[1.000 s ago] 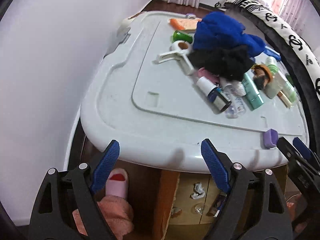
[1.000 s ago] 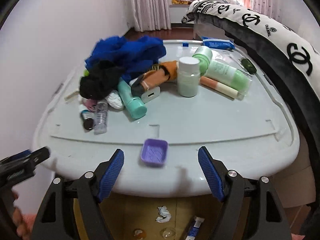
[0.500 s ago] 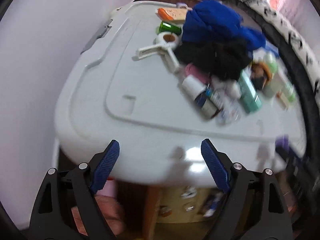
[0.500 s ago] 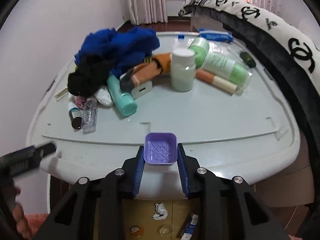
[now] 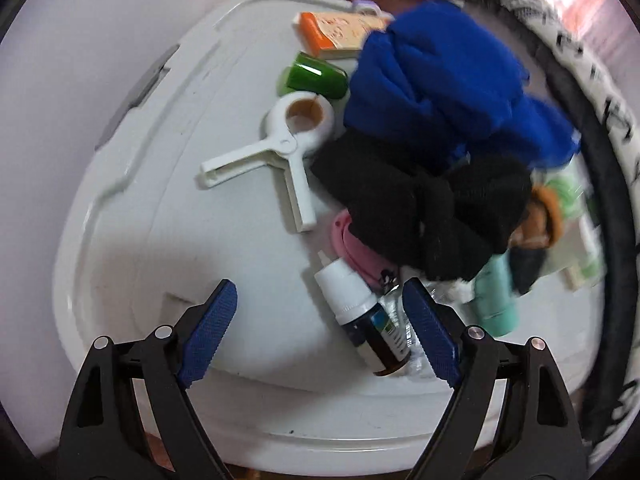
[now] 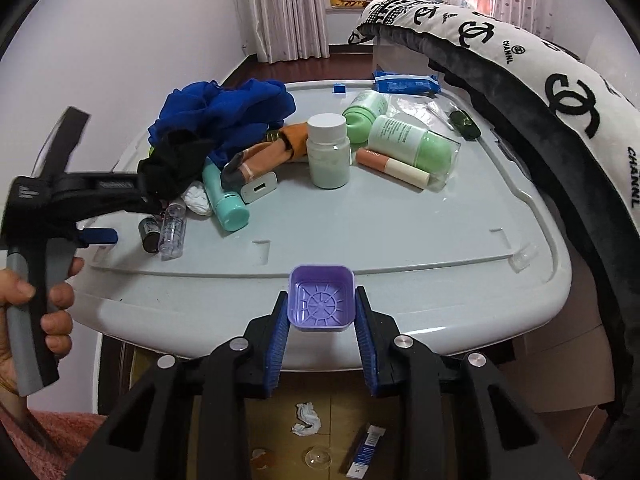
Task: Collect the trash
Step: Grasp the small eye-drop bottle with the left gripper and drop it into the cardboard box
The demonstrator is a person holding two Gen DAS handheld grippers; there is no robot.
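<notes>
My right gripper (image 6: 322, 322) is shut on a small purple square plastic cup (image 6: 322, 300), held at the near edge of the white bin lid (image 6: 400, 240). My left gripper (image 5: 318, 332) is open over the lid (image 5: 160, 220), its fingers either side of a small dark bottle with a white cap (image 5: 360, 316). The left gripper also shows in the right wrist view (image 6: 100, 216), beside the dark bottle (image 6: 149, 230) and a clear vial (image 6: 173, 226). A crumpled white tissue (image 6: 198, 198) lies by a teal tube (image 6: 224, 200).
On the lid lie blue cloth (image 5: 440, 80), black cloth (image 5: 420, 204), a white clip (image 5: 280, 148), a green cap (image 5: 314, 76), an orange box (image 5: 336, 34), a white jar (image 6: 328, 152) and green bottles (image 6: 416, 148). A cardboard box (image 6: 320, 428) with trash sits below. A black-and-white cushion (image 6: 540, 92) borders the right.
My right gripper closed on the purple cup and holds it at the lid's edge. My left gripper moved forward over the lid toward the dark bottle.
</notes>
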